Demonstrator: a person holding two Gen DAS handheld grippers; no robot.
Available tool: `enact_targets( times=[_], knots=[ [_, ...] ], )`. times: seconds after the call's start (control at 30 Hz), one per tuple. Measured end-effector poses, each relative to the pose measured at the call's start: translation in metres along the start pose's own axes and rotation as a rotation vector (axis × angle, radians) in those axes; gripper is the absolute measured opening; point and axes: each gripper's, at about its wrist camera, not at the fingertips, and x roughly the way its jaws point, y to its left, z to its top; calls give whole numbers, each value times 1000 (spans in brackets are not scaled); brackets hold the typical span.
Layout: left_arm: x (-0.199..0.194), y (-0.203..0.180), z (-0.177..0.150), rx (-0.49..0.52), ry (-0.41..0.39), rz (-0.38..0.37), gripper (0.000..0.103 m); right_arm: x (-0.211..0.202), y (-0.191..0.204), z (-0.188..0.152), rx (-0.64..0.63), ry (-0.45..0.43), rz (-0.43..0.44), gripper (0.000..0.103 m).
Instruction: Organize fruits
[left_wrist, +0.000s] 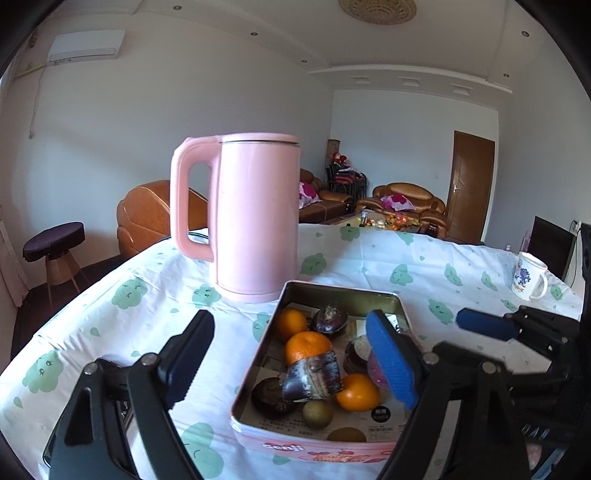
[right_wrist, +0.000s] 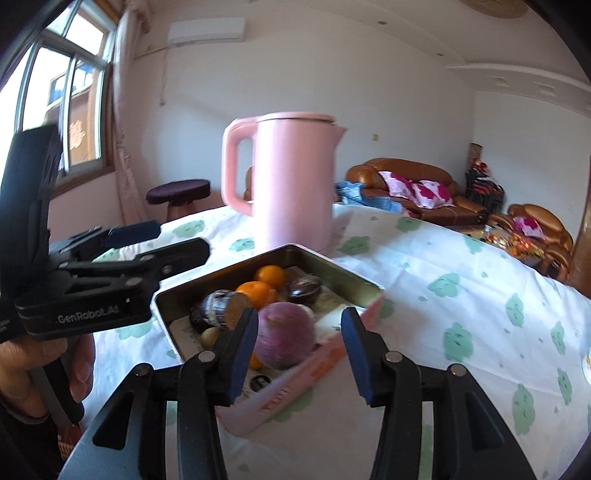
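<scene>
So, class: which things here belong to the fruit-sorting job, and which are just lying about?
Job:
- tin
- oranges
- purple fruit
- left gripper
- right gripper

Lying about:
- kettle
- mug
- tablecloth

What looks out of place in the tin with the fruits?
One thing stands out: a round purple bulb, which looks like an onion, lies in the tin with the oranges. A dark piece with an orange cut face beside them also looks more like a root than a fruit.
</scene>
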Motion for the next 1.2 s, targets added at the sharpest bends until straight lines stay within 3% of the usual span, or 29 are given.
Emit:
enact_targets(
  times=[0.37,0.5,0.6,1.2],
  knots=[
    [-15,-19,2,33,-21,-12,90,-29,-17,1,67,-37,-46,50],
    [-19,-24,3,45,-29,-6,98,-34,-20,0,85,-40,-51,52],
    [-19,-28,3,53,-27,-11,98,-38,-22,-1,91,-49,-58,62],
    [-22,-40,4,77,-27,-14,98,-51,-32,-6,123,-63,-66,62]
  ],
)
